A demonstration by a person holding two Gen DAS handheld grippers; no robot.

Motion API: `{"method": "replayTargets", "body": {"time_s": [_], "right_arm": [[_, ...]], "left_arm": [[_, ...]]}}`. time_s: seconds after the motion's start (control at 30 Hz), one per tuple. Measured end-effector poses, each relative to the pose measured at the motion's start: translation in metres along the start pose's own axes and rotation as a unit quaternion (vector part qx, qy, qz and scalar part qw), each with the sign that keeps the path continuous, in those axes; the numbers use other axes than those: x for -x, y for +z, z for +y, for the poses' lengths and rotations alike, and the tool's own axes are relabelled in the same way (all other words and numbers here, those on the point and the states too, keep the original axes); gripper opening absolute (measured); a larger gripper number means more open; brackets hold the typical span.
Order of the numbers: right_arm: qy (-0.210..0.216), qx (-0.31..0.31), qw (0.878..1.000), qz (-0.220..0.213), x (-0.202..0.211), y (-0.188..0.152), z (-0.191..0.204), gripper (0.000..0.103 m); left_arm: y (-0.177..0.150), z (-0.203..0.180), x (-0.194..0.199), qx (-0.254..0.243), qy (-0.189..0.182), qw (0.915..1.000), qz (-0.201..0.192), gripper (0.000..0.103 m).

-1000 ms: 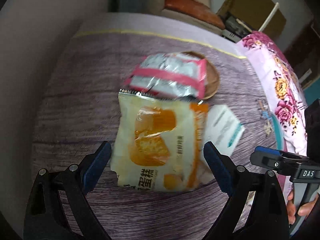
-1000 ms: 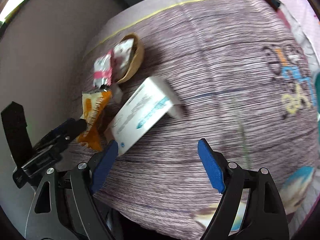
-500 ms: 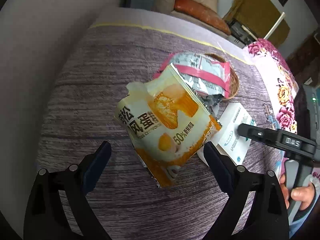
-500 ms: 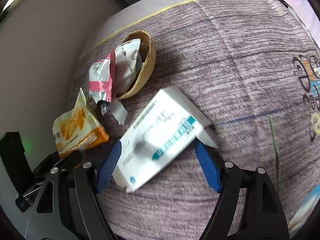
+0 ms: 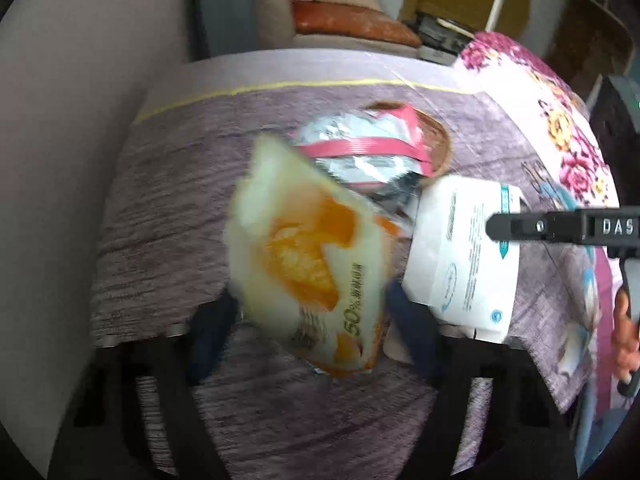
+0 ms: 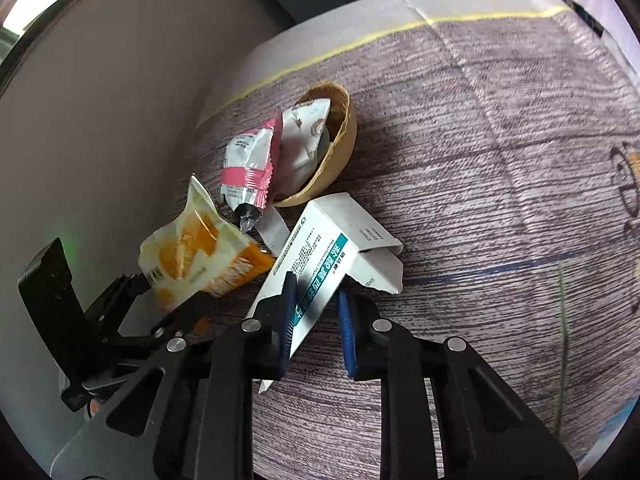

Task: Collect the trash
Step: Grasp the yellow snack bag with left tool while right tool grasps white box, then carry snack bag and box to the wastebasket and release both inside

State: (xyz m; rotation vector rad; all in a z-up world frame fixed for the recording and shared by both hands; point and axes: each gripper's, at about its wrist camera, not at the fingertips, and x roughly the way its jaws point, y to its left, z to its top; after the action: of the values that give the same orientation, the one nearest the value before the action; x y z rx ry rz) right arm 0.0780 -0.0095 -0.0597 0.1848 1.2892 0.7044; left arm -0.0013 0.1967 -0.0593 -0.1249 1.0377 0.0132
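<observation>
Our right gripper [image 6: 316,316], at the lower centre of the right wrist view, is closing on the near end of the white medicine box [image 6: 320,256]. The blue pads bracket its narrow width, and the box sits tilted with its far flap open. We judge the narrow axis was chosen because the long axis would not fit between the jaws.

Our left gripper [image 5: 308,312], at the lower centre of the left wrist view, is closing on the orange-and-cream snack wrapper [image 5: 308,256]. The wrapper stands puffed between the pads, lifted off the purple woven surface [image 5: 168,216]. The picture is blurred, so we cannot tell how firm the contact is. The soft film probably needs a deep squeeze before it holds.

Just beyond both items, a pink-and-silver wrapper [image 6: 250,168] lies half in a shallow wicker basket [image 6: 344,136], at the upper centre of both views. We take the basket for the likely collection point.
</observation>
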Motion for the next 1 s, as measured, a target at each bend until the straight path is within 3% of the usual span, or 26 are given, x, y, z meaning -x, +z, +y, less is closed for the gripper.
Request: {"method": "replayTargets", "body": {"time_s": [0.1, 0.43, 0.67, 1.0], "right_arm": [[-0.01, 0.002, 1.0, -0.009, 0.016, -0.004, -0.004, 0.018], [-0.026, -0.017, 0.998, -0.056, 0.064, -0.017, -0.04, 0.016], [-0.027, -0.028, 0.996, -0.085, 0.087, -0.015, -0.06, 0.015], [-0.027, -0.046, 0.991, -0.127, 0.122, -0.014, -0.091, 0.015]], "left_arm": [[-0.001, -0.006, 0.002, 0.0, -0.007, 1.0, -0.002, 0.049], [-0.007, -0.01, 0.014, 0.064, -0.073, 0.9951, 0.015, 0.044], [0.002, -0.042, 0.029, 0.048, -0.086, 0.9952, 0.0, 0.044], [0.022, -0.09, 0.021, 0.014, -0.094, 0.9955, 0.005, 0.045]]}}
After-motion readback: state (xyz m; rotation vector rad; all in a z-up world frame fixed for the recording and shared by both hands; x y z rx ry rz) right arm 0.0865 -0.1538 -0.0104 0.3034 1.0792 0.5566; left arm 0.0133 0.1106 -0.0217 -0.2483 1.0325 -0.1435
